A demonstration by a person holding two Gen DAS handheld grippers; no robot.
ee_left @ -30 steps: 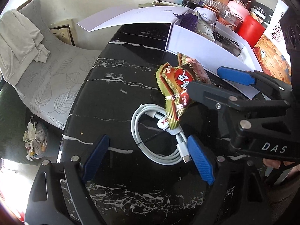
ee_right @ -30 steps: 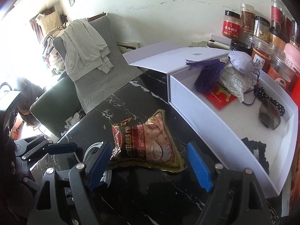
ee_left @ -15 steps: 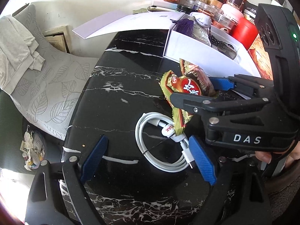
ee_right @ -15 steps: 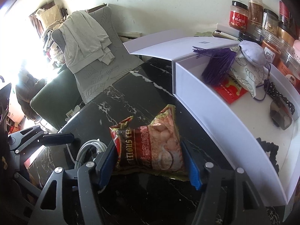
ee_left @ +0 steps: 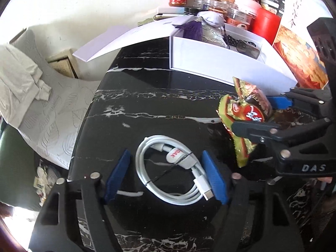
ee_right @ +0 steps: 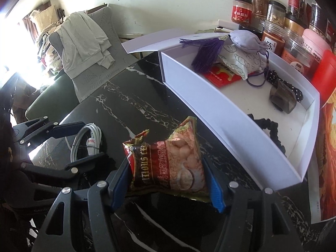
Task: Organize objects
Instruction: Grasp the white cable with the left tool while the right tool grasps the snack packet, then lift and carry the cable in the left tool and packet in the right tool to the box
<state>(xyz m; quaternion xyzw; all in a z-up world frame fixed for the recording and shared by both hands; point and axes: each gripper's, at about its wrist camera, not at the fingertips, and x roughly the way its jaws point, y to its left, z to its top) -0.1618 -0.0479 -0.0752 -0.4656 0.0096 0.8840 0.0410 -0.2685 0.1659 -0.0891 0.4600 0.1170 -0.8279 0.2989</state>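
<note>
Black marble table [ee_left: 159,105], white box [ee_right: 241,126] along its far edge. Left gripper [ee_left: 166,176] is closing around the coiled white cable [ee_left: 174,174] (pads just beside it); right gripper [ee_right: 168,182] clamps the snack packet [ee_right: 168,163] beside the box.

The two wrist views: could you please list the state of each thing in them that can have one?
White box: lid open, things inside.
Snack bag: sealed, between the right claw's pads, which press its sides.
Charging cable: coiled and tied, flat on the table, between the left claw's closing pads; right pad at its edge, left pad apart.
Jars: lids on.
</note>
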